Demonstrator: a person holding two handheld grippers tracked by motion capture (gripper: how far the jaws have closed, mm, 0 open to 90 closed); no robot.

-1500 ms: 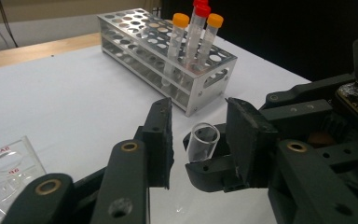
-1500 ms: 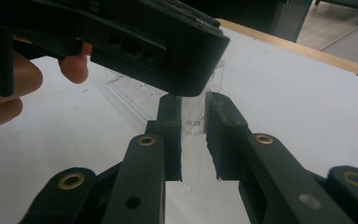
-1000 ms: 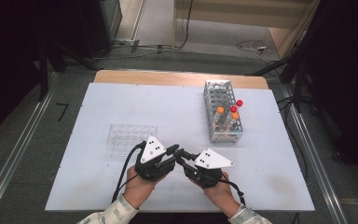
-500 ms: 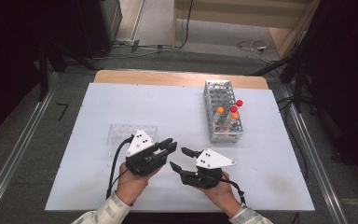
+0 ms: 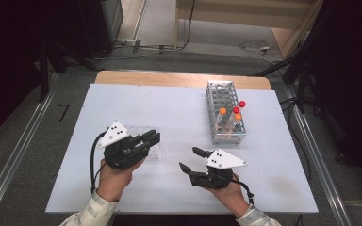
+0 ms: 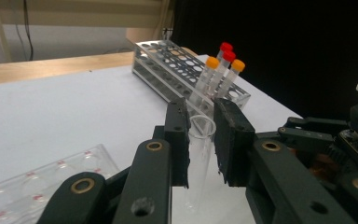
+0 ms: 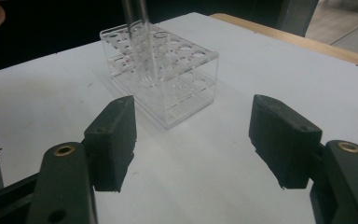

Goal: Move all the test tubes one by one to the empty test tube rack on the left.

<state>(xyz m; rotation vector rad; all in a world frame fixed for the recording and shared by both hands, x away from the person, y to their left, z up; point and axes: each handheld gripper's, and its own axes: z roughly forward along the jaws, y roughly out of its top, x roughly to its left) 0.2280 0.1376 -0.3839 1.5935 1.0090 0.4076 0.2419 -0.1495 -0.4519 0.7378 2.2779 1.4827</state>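
My left gripper (image 5: 153,138) is shut on a clear, uncapped glass tube (image 6: 198,156), whose open mouth sticks up between the pads. It hangs over the near right part of the clear plastic rack (image 5: 156,151). In the right gripper view the tube (image 7: 142,42) hangs upright over the clear rack (image 7: 168,79). My right gripper (image 5: 192,159) rests low on the table to the right. Its jaws have just been opening, and they stand wide with nothing between them (image 7: 193,135).
A metal rack (image 5: 225,117) stands at the back right and holds several tubes with orange and red caps (image 5: 236,112). The white table top (image 5: 169,108) reaches to a wooden strip at the far edge. Dark floor and cables lie beyond.
The two grippers were together at the table's middle. The right jaws have opened and let go of the tube. The left gripper has carried it up and to the left, over the clear rack.
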